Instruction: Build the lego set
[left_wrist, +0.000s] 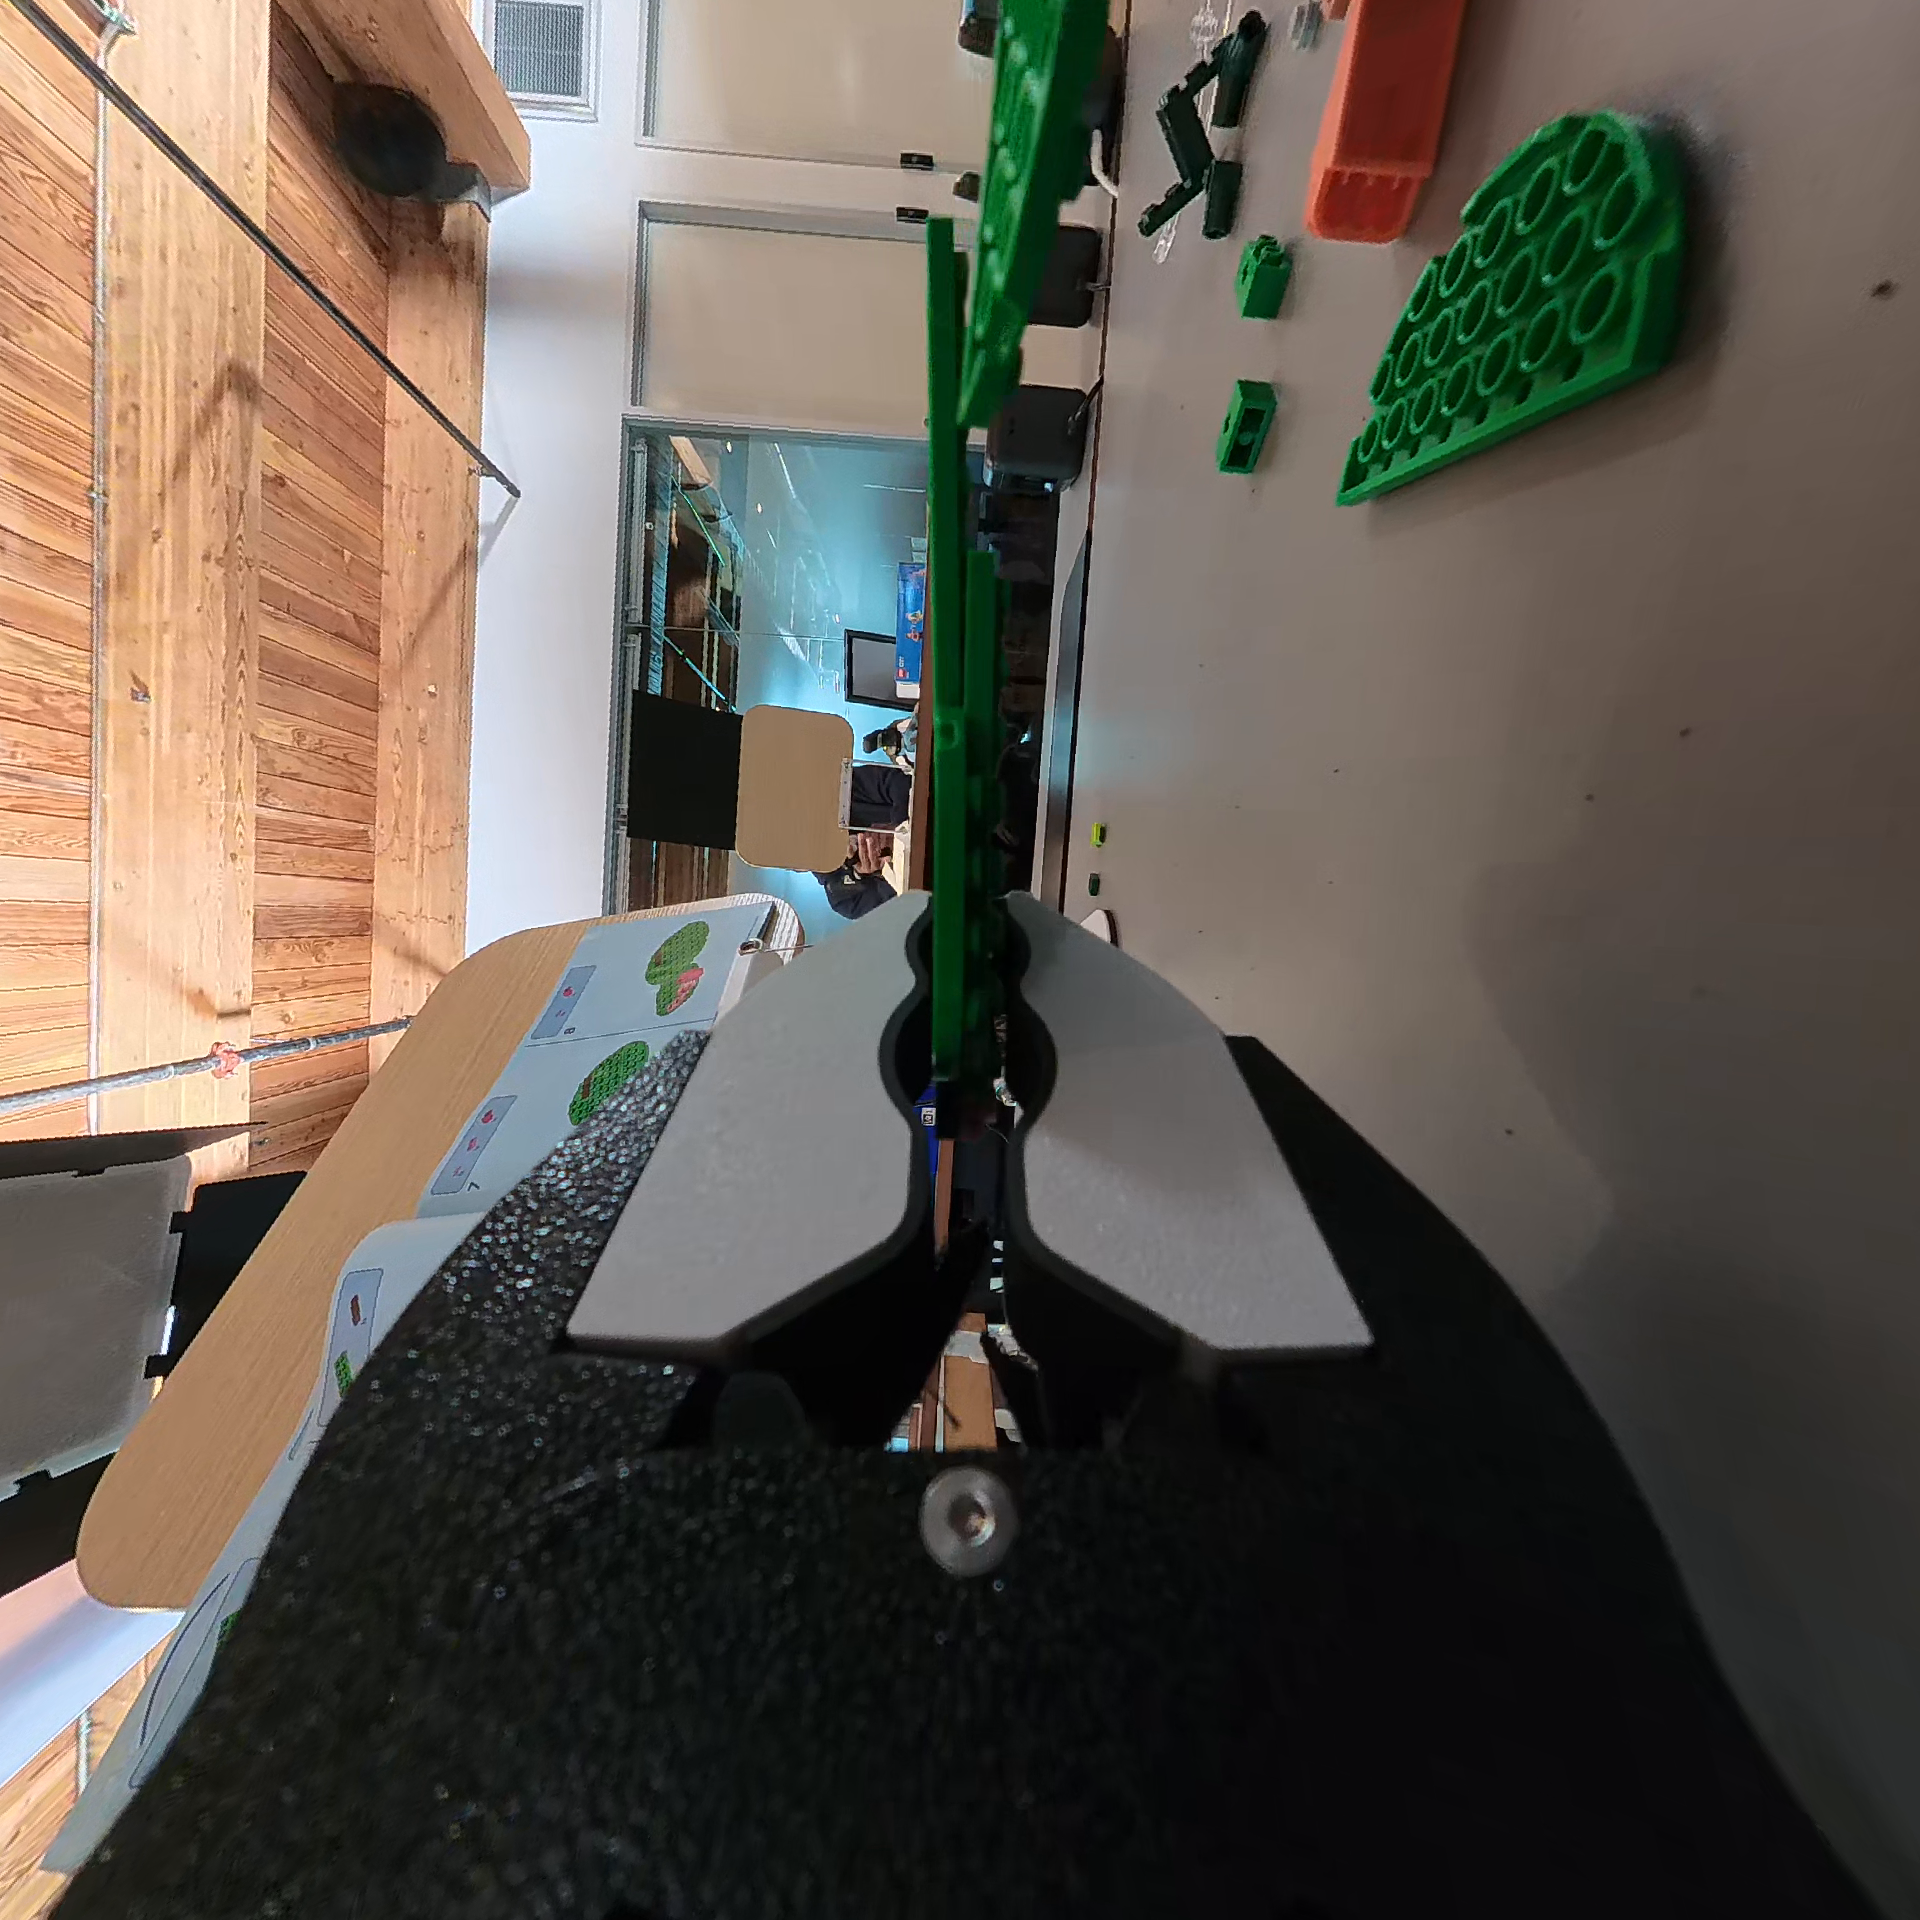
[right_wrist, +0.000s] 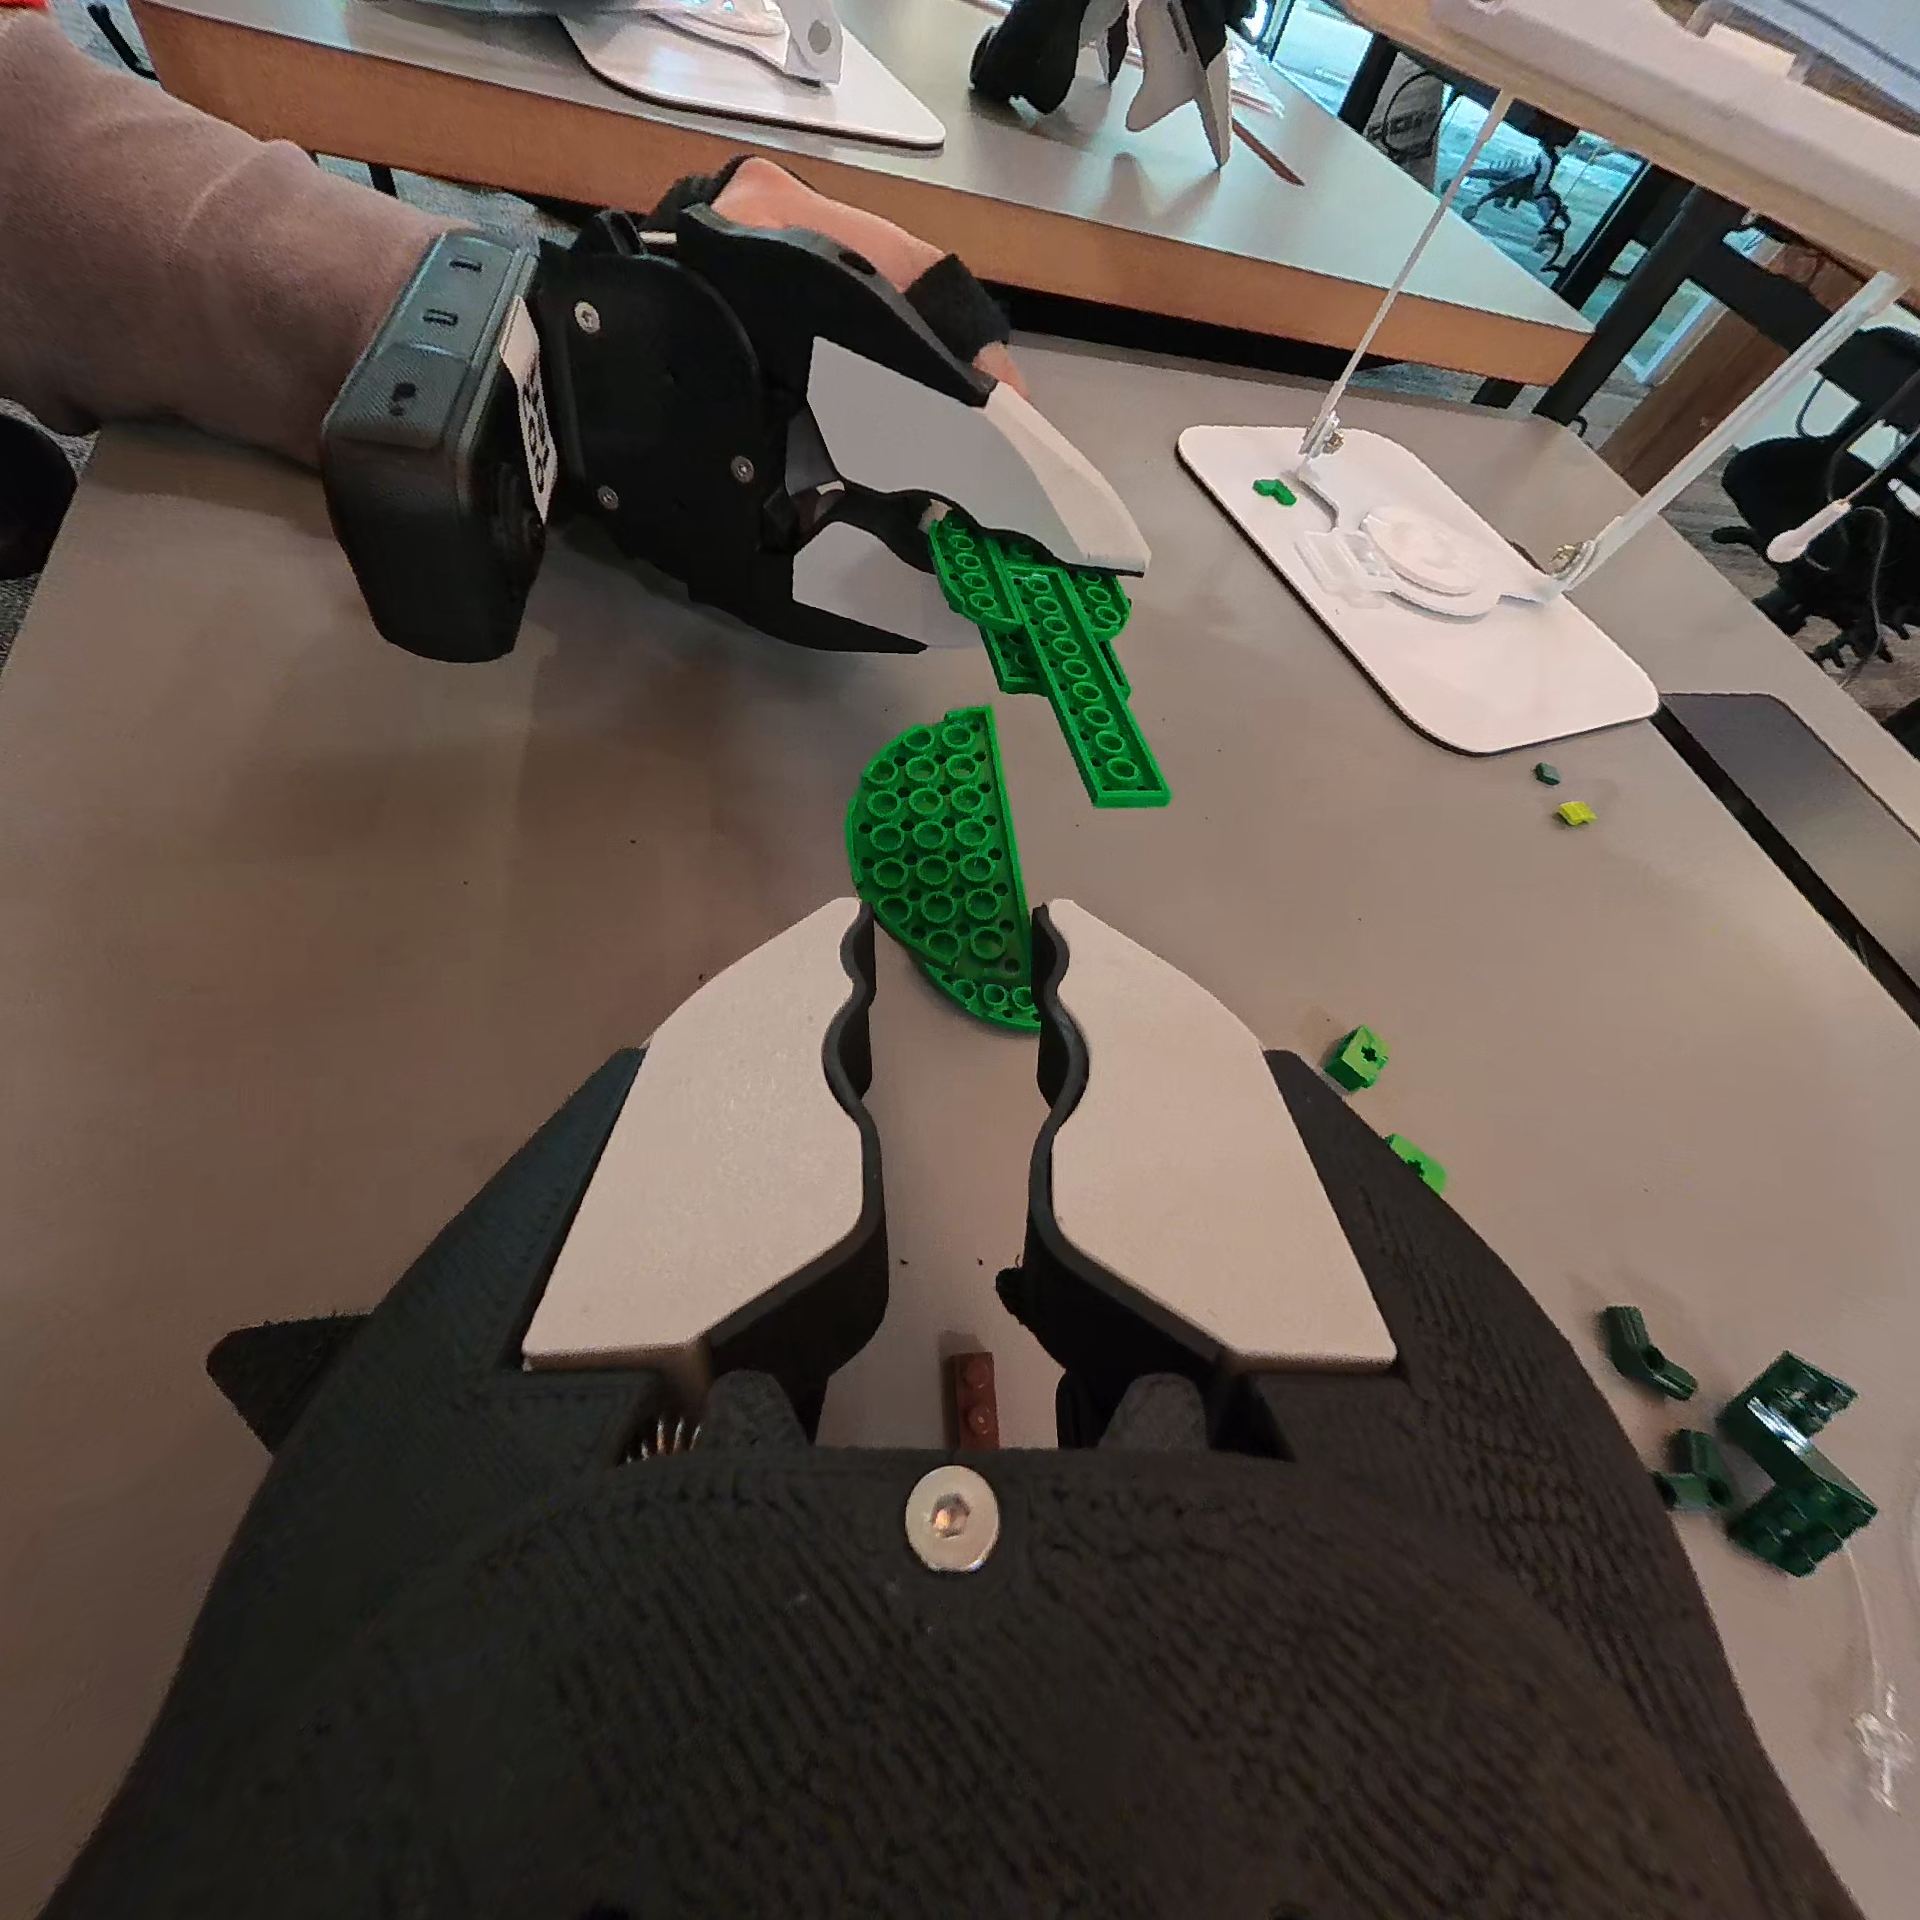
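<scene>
The left gripper (left_wrist: 961, 935) and right gripper (right_wrist: 951, 935) share rough, grainy black printed-plastic bodies, matt pale grey finger plates edged in smooth black rubbery lining, and a shiny metal screw (right_wrist: 952, 1519) at the base. The half-round green plate (right_wrist: 940, 862) and the green strip assembly (right_wrist: 1060, 644) are smooth, slightly glossy moulded plastic, as are the dark green pieces (right_wrist: 1787, 1455) and the orange tool (left_wrist: 1377, 114). The table (right_wrist: 416, 883) is a matt grey smooth surface, the ceiling planks (left_wrist: 177, 520) are grained wood, the instruction pages (left_wrist: 613, 1008) are paper, and the sleeve (right_wrist: 156, 260) is soft knitted cloth
</scene>
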